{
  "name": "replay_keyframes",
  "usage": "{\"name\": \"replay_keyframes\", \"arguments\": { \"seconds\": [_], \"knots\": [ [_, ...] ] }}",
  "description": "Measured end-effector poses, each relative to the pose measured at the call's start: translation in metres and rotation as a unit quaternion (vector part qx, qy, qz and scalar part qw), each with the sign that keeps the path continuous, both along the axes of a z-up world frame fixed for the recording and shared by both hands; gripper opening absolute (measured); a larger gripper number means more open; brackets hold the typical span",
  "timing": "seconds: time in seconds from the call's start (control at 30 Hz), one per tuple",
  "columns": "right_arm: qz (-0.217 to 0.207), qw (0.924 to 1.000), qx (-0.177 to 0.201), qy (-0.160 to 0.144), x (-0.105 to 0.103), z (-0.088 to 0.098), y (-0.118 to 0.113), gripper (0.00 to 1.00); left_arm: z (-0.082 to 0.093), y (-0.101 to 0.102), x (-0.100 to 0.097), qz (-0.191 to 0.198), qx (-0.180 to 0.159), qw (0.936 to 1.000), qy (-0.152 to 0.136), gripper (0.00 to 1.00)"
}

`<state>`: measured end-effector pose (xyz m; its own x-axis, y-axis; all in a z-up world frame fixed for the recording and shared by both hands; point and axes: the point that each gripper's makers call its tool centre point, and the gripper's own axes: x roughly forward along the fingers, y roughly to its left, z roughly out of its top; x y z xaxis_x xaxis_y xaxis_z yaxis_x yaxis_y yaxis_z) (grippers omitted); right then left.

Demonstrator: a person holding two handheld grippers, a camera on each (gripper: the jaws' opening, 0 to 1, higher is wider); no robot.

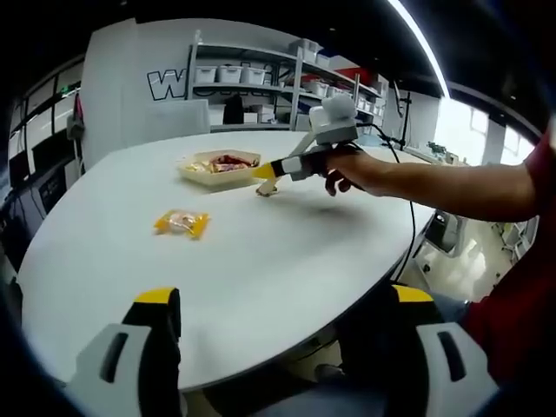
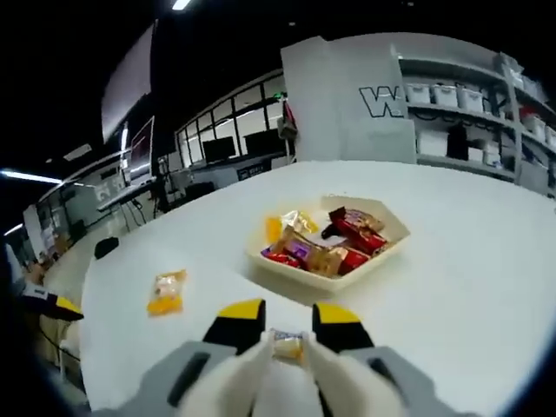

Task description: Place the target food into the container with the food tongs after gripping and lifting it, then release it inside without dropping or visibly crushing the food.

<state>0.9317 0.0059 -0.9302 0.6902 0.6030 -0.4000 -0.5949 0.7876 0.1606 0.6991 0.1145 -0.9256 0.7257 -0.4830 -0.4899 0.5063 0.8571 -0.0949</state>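
Left gripper view: left gripper (image 1: 282, 334) low at the table (image 1: 261, 261) edge, jaws spread wide, holding nothing. Out on the table, a yellow-wrapped snack (image 1: 182, 222) lying alone. Farther off, the tray (image 1: 219, 167) of wrapped sweets, and just beside it the right gripper (image 1: 266, 181), carried by a hand (image 1: 347, 171), tips close to the tray's near corner.

Right gripper view: right gripper (image 2: 287, 343) nearly closed, white tong tips pinching a small wrapped candy (image 2: 287, 344), lifted short of the tray (image 2: 326, 239). Yellow-wrapped snack (image 2: 166, 292) off to the left. Best done by keeping the squeeze light and steady, carrying level over the rim, lowering among the sweets, then opening slowly.
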Motion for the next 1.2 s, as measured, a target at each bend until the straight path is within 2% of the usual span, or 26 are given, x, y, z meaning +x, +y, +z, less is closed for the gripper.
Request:
{"name": "replay_keyframes", "arguments": {
  "seconds": [0.17,0.27,0.33,0.37,0.7,0.97,1.2],
  "knots": [
    [-0.007,0.9996,0.028,-0.005,0.002,0.018,-0.003,0.15,0.000,0.002,0.000,0.005,-0.003,1.0000,-0.001,0.96],
    [-0.010,0.9994,0.022,-0.024,0.006,0.031,-0.006,0.15,0.001,0.000,-0.001,0.004,-0.005,1.0000,-0.003,0.97],
    [-0.008,0.9995,0.023,-0.022,0.007,0.036,-0.006,0.16,0.002,-0.001,-0.001,0.004,-0.009,0.9999,-0.003,0.98],
    [-0.008,0.9993,0.019,-0.032,0.009,0.039,-0.008,0.16,0.003,-0.001,-0.001,0.005,-0.010,0.9999,-0.005,0.98],
    [0.003,0.9984,0.008,-0.056,0.020,0.074,-0.006,0.16,0.009,0.001,-0.002,0.016,-0.028,0.9994,-0.011,0.99],
    [0.012,0.9977,-0.004,-0.067,0.031,0.089,-0.005,0.16,0.010,0.002,-0.001,0.015,-0.027,0.9994,-0.013,0.99],
    [0.019,0.9955,-0.014,-0.092,0.042,0.111,-0.003,0.17,0.011,0.004,0.002,0.018,-0.029,0.9993,-0.015,0.99]
  ]
}}
